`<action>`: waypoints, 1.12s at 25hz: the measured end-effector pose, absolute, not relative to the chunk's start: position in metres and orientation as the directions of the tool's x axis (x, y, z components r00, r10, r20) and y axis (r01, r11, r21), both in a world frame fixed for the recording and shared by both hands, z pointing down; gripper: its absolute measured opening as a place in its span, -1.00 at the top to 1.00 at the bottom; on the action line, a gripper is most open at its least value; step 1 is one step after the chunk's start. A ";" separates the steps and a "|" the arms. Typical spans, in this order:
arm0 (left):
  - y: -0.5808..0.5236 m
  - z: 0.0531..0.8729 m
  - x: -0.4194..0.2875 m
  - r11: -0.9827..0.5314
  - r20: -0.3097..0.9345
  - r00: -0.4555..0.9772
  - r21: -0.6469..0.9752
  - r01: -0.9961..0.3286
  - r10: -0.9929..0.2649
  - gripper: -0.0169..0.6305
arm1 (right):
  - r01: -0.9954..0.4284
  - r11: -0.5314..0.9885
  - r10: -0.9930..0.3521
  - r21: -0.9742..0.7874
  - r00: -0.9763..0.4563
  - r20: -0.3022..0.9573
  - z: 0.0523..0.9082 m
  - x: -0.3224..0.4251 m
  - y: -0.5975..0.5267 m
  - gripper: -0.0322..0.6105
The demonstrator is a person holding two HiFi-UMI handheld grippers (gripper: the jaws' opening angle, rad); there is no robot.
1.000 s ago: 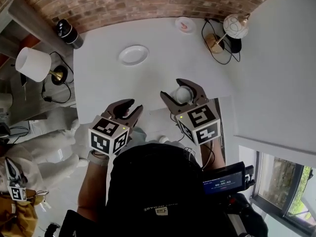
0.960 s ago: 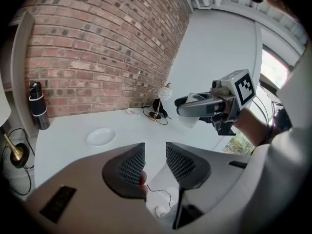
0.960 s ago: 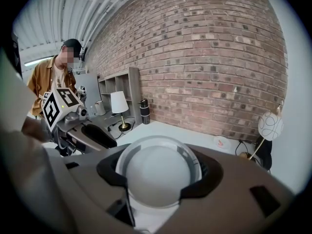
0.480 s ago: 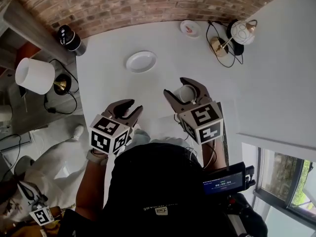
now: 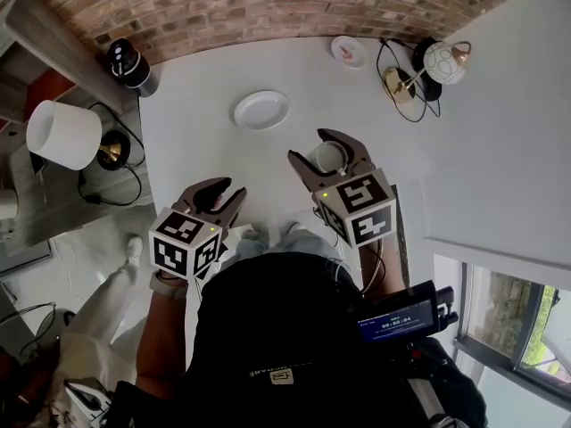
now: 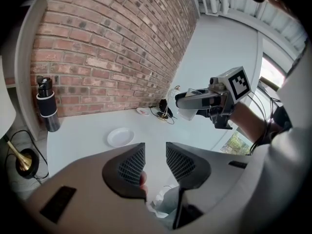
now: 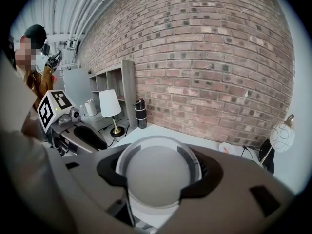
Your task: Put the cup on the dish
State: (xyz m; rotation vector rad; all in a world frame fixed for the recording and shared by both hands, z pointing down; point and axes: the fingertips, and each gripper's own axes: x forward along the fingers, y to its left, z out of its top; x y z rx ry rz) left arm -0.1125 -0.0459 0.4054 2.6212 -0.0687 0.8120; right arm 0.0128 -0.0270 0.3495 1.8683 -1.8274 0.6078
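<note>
Both tilted downward, right claw (image 5: 321, 146) gripping cup (image 7: 158, 172), left claw (image 5: 223, 193) parted.

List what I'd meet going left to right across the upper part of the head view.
White lampshade → black flask → white dish → small saucer → globe lamp

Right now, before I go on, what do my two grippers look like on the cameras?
Both match: the left gripper and right gripper have dark, curved, claw-like jaws, and each bears a white cube with black square markers and a small green light. The pads carry a fine grid texture. The person wears a black top.
</note>
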 end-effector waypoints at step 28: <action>-0.057 0.399 -0.102 -0.816 0.601 0.769 0.321 -0.481 -0.217 0.53 | -0.954 0.299 -0.782 -0.021 -0.258 0.568 0.368 0.044 -0.102 0.09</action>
